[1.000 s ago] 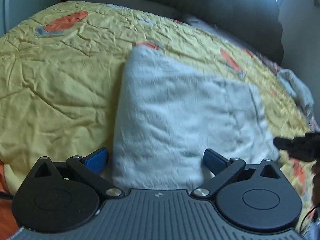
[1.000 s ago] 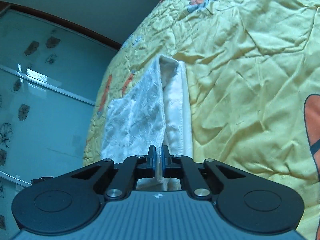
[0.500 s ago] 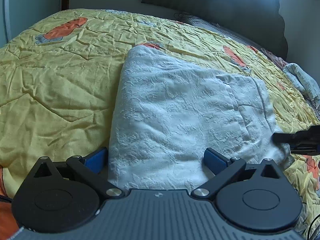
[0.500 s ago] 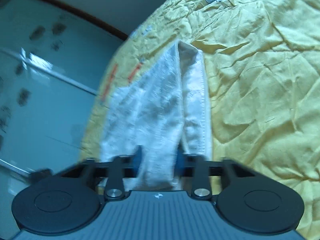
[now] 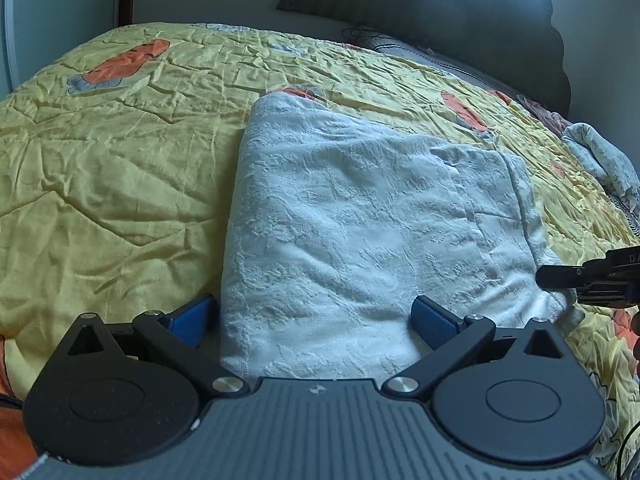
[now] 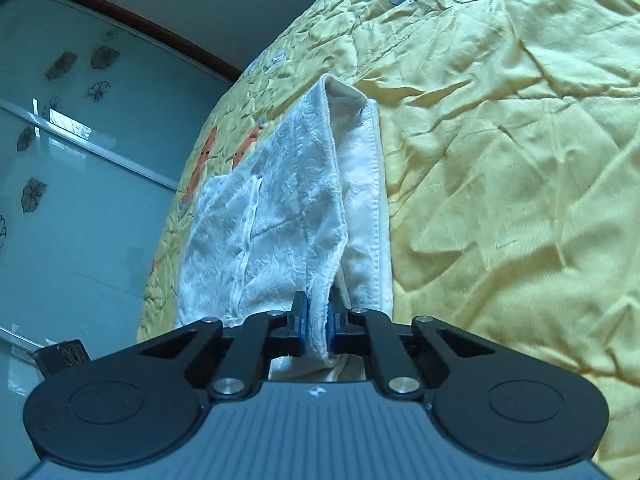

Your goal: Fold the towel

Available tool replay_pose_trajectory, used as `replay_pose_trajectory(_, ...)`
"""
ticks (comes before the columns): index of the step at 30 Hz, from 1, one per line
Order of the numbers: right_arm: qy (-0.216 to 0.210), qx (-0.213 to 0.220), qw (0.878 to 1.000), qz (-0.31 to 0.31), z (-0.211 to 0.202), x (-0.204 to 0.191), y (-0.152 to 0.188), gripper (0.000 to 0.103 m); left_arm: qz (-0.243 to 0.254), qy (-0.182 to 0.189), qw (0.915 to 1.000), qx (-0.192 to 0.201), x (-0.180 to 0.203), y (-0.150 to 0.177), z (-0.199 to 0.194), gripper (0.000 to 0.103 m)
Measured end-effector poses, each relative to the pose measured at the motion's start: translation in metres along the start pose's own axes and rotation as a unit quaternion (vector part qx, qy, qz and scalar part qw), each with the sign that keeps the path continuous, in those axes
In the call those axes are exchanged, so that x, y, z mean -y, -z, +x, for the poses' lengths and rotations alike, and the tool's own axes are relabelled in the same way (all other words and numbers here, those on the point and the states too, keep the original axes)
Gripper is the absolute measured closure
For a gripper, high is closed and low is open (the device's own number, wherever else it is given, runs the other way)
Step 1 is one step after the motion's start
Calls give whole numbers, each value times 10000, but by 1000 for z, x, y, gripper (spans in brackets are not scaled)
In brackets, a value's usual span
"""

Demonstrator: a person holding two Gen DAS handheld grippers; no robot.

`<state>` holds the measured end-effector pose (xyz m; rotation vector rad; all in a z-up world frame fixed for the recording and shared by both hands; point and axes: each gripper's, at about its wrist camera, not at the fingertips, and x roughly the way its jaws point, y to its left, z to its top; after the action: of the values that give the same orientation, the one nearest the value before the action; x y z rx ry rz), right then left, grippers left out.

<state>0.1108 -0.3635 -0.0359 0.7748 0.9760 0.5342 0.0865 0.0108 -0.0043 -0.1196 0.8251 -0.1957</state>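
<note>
A white textured towel (image 5: 360,220) lies folded on the yellow quilt (image 5: 120,160). My left gripper (image 5: 316,316) is open, with its blue pads (image 5: 196,320) on either side of the towel's near edge. In the left wrist view my right gripper (image 5: 592,276) comes in at the towel's right corner. In the right wrist view the right gripper (image 6: 316,320) is shut on the upper layers of the towel (image 6: 280,208), holding that edge slightly above the hemmed bottom layer (image 6: 376,208).
The quilt (image 6: 500,140) is wrinkled and covers the whole bed. A dark padded headboard (image 5: 420,12) stands at the far end, with a patterned cloth bundle (image 5: 600,156) at the right. Frosted glass doors (image 6: 80,140) run beside the bed.
The right gripper, shut on a thin edge a second ago, opened and has shut again on a thicker bunch of towel layers. The left gripper stayed open at the near edge.
</note>
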Motion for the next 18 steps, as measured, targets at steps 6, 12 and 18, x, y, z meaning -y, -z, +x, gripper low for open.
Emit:
replay_pose_trajectory(6, 175, 600, 9977, 263, -33, -5, 0, 88, -12, -46, 10000, -20, 1, -1, 0, 0)
replay_pose_trajectory(12, 549, 1142, 9870, -989, -47, -75, 3, 87, 38, -335, 9992, 203, 8, -12, -22, 0)
replay_pose_trajectory(18, 1096, 90, 9852, -1317, 31, -74, 13, 83, 280, 87, 9994, 168, 26, -11, -6, 0)
